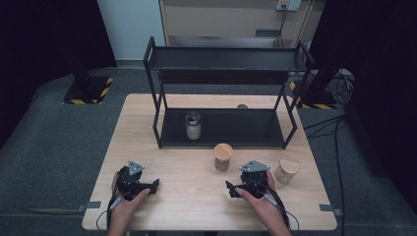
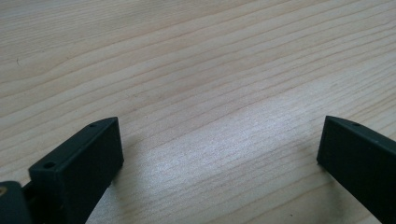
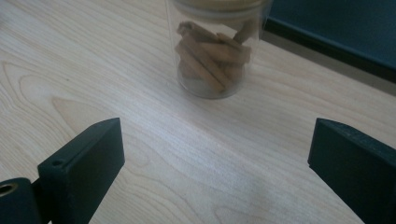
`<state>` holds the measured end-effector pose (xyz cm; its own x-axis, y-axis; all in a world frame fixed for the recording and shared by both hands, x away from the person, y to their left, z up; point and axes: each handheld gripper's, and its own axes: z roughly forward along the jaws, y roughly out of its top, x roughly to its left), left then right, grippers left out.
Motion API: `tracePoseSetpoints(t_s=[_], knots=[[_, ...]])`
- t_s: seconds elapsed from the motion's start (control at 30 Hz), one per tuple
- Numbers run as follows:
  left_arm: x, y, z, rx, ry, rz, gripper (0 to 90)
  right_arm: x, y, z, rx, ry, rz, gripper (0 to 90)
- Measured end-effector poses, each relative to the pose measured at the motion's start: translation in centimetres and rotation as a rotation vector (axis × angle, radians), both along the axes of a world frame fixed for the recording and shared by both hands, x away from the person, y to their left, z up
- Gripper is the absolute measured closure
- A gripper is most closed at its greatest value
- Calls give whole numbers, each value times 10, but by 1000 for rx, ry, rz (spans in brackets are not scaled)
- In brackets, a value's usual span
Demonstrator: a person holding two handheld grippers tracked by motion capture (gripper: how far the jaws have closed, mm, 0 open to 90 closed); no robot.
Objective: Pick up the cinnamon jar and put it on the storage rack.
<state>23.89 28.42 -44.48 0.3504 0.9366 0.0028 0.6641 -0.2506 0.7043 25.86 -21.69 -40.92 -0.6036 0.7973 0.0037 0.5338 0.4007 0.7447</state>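
From the high view I have my left claw [image 1: 153,186] resting low on the near left of the tabletop [image 1: 196,196], and my right claw [image 1: 230,189] on the near right. Both point toward the bare middle strip between them. Just beyond my right claw stands the cinnamon jar [image 1: 223,157] with a wooden lid, close to the front edge of the black rack [image 1: 223,98]. A second wood-lidded jar [image 1: 286,169] sits just beside my right hand [image 1: 258,196], near the right edge of the tabletop. A third jar [image 1: 193,126], dark-lidded, stands on the rack's lower shelf, toward its left. I can read no label or writing on any of them. There is open wood on the whole left half, in front of the rack.

In the left gripper view my left claw [image 2: 219,140] stands wide, nothing but wood grain between its jaws.

In the right gripper view my right claw [image 3: 215,144] is also wide with nothing between the jaws; the cinnamon jar [image 3: 214,51] stands ahead, well clear of the tips, brown sticks showing through the clear wall. The rack's dark shelf [image 3: 336,32] lies behind it to the right. The glass carries no print that I can see.
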Motion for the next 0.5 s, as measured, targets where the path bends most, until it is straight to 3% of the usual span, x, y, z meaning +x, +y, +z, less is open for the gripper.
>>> tracePoseSetpoints(t_s=[0.5], knots=[[0,0,0,0,0,-2,0,8,4,15,19,-46,5,38]])
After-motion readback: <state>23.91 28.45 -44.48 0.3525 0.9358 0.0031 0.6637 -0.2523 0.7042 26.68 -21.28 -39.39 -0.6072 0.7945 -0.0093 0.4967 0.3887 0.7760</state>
